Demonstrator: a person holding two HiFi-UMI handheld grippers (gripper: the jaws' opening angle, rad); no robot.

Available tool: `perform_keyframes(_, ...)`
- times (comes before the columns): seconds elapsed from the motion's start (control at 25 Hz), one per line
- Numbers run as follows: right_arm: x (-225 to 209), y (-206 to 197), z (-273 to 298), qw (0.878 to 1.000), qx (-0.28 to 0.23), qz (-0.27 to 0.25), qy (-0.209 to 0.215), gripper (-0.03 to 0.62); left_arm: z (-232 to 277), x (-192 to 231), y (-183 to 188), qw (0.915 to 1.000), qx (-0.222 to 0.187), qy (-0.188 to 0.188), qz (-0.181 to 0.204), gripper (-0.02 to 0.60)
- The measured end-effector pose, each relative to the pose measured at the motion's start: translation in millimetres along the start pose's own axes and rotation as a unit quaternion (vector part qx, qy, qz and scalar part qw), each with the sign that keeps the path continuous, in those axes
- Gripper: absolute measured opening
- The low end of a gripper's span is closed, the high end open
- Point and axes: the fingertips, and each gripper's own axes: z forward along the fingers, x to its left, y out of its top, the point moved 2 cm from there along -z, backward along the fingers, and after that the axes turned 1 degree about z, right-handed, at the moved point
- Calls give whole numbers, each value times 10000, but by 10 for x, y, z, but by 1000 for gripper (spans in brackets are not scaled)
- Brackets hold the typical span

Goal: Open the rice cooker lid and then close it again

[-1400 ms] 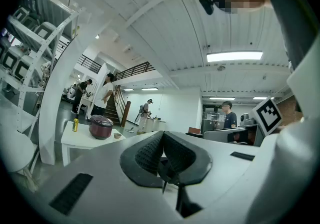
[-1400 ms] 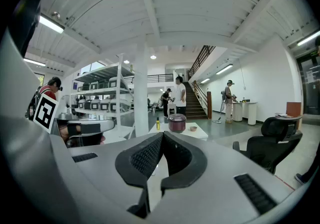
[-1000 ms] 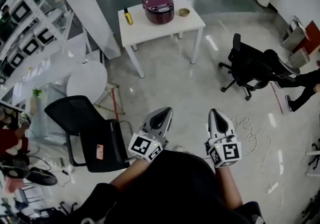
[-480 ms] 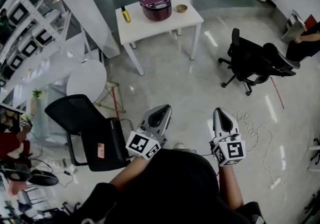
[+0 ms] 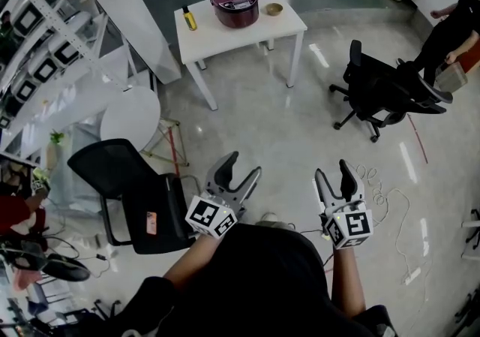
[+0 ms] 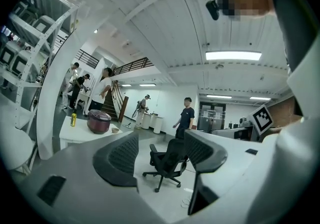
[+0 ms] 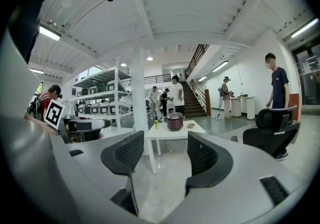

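Observation:
The dark red rice cooker (image 5: 235, 3) stands with its lid down on a white table (image 5: 247, 34) far ahead across the floor. It also shows small in the left gripper view as the cooker (image 6: 99, 121) and in the right gripper view as the cooker (image 7: 175, 121). My left gripper (image 5: 244, 165) and right gripper (image 5: 331, 170) are held close to my body, well short of the table. Both are opening, and nothing lies between the jaws of the left gripper (image 6: 161, 150) or the right gripper (image 7: 165, 153).
A yellow bottle (image 5: 191, 20) and a small bowl (image 5: 274, 9) flank the cooker. A black office chair (image 5: 382, 95) stands at the right, another chair (image 5: 127, 193) and a round white table (image 5: 131, 121) at the left. A cable (image 5: 382, 200) lies on the floor. People stand nearby.
Both grippers' jaws have gone from shut to wide open. The right gripper has sunk slightly toward me in the head view.

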Motion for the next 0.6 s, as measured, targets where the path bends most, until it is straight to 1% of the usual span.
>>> perform_keyframes(0.16,-31,-58,12,9999,59,86,-4,239,-23,20,-36,10000,20,83,47,264)
perform_keyframes(0.28,-41,-90,26,9999,84,148,-28,239,-62,25,-99,9997,145,173,15,264)
perform_keyframes(0.44,-22,-228,82,9994,178,265,92,238,-112,80,-212,9990,330,290,-55,264)
perform_keyframes(0.6,11,-317,181,9989,280,338,179,238,-66,189,-278,9985,412,330,-106,264)
